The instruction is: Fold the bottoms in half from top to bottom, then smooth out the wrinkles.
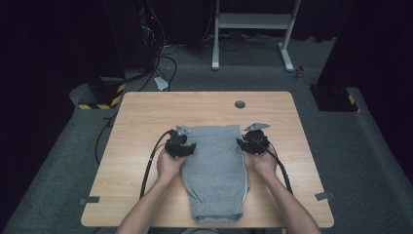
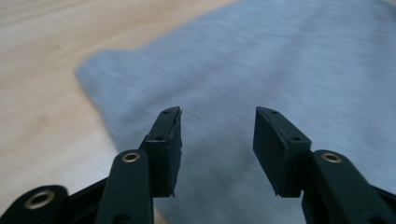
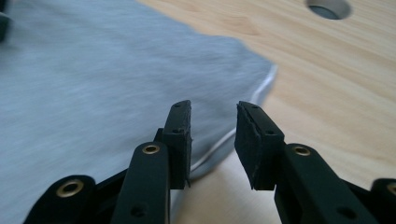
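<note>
Grey garment [image 1: 214,165] between both grippers' fingers [image 2: 163,144]

Both forearms enter from the bottom edge, angled inward. The left gripper [image 1: 191,147] and the right gripper [image 1: 242,143] point toward each other. Each stands with jaws parted, nothing pressed between the pads.

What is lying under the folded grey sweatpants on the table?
The grey sweatpants lie directly on the light wooden table, whose bare top shows all around them. They are folded in layers, so anything between or beneath the layers is covered and cannot be seen.
</note>
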Tool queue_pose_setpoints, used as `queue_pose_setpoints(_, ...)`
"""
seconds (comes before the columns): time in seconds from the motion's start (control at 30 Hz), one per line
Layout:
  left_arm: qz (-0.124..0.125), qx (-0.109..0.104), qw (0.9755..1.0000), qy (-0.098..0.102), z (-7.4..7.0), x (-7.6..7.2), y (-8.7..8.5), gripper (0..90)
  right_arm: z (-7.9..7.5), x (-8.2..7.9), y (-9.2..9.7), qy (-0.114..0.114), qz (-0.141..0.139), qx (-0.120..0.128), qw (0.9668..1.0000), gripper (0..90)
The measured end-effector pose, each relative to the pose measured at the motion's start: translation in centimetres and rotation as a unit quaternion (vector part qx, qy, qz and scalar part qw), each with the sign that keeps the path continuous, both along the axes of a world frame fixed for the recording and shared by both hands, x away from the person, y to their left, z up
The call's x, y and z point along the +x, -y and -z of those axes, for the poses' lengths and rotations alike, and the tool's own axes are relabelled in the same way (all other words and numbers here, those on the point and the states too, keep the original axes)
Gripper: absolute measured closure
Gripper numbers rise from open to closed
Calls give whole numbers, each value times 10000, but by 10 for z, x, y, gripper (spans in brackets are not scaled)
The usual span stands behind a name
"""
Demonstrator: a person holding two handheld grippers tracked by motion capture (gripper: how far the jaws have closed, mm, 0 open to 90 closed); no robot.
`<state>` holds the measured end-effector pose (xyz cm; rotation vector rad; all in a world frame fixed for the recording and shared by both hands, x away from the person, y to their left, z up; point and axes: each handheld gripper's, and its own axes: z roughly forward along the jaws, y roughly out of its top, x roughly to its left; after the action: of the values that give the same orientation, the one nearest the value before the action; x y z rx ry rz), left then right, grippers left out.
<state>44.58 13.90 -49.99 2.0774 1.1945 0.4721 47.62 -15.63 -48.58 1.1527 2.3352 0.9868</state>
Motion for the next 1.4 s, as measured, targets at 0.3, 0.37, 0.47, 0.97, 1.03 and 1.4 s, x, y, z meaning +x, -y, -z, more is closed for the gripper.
queue_pose_setpoints(0.3,343,155,9993,-70,15,-46,-1,485,22,-49,-6,-256,-503,-5,9984,604)
queue_pose_setpoints(0.37,339,184,9992,-46,15,-45,-1,494,26,-51,-7,-222,-516,-43,9984,597)
queue_pose_setpoints(0.47,316,164,9994,17,17,-41,-2,497,27,-52,-8,-183,-505,-90,9985,596)
queue_pose_setpoints(0.97,232,87,9996,154,20,-24,-6,503,27,-45,-8,-156,-417,-172,9989,571)
queue_pose_setpoints(1.03,239,119,9996,110,19,-21,-5,503,27,-44,-9,-133,-419,-181,9989,563)
queue_pose_setpoints(1.4,182,161,9997,63,17,0,2,504,27,-34,-7,-135,-233,-189,9995,543)
